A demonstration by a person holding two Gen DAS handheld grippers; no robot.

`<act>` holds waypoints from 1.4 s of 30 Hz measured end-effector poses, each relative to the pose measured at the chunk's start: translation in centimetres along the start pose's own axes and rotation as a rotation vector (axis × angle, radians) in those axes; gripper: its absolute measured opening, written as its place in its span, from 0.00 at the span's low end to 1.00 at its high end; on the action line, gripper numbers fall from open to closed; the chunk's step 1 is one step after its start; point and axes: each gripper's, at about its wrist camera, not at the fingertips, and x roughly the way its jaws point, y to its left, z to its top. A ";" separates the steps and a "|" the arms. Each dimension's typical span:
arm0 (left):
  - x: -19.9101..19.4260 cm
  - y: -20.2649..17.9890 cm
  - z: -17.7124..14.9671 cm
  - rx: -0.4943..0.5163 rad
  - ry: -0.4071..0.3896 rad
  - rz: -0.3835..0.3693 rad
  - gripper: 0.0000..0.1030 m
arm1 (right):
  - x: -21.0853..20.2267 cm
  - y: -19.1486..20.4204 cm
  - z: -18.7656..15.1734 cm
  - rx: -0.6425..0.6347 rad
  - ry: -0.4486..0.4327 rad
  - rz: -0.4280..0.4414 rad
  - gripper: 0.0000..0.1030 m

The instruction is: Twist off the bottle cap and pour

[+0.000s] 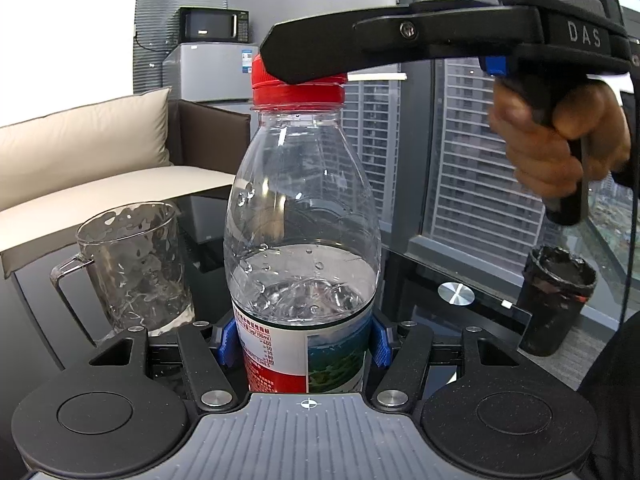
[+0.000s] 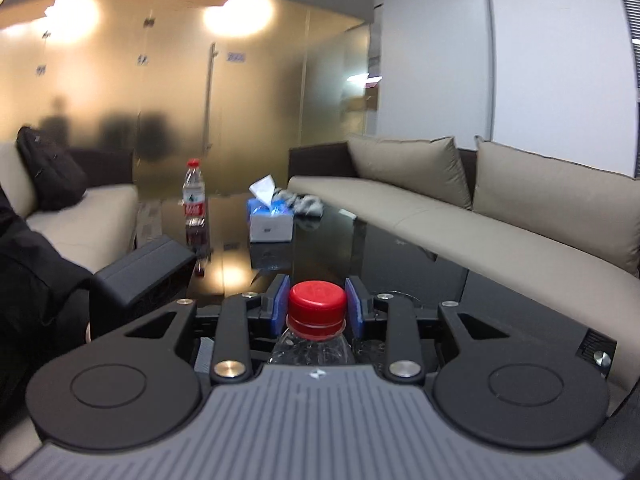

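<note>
The bottle's [image 1: 302,216] base is hidden behind the left gripper's [image 1: 303,344] body, and the small print on its label [image 1: 256,354] is too small to read. In the left wrist view the right gripper's finger [image 1: 304,54] covers part of the red cap [image 2: 317,300], so contact there perhaps cannot be judged. Behind the frosted glass wall [image 2: 160,92], dark shapes are blurred beyond telling.

Left gripper [image 1: 302,350] clamping bottle [image 1: 302,216], glass mug [image 1: 132,268] beside

Behind you: microwave [image 1: 214,25] on a small fridge [image 1: 208,74].
On your table: tissue box [image 2: 270,222], spare bottle [image 2: 194,194].
Beside you: beige sofa [image 2: 460,216].
</note>
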 end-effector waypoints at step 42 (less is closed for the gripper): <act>-0.6 -0.5 0.9 0.012 0.001 0.011 0.55 | 0.5 2.3 -0.3 0.006 0.008 -0.158 0.31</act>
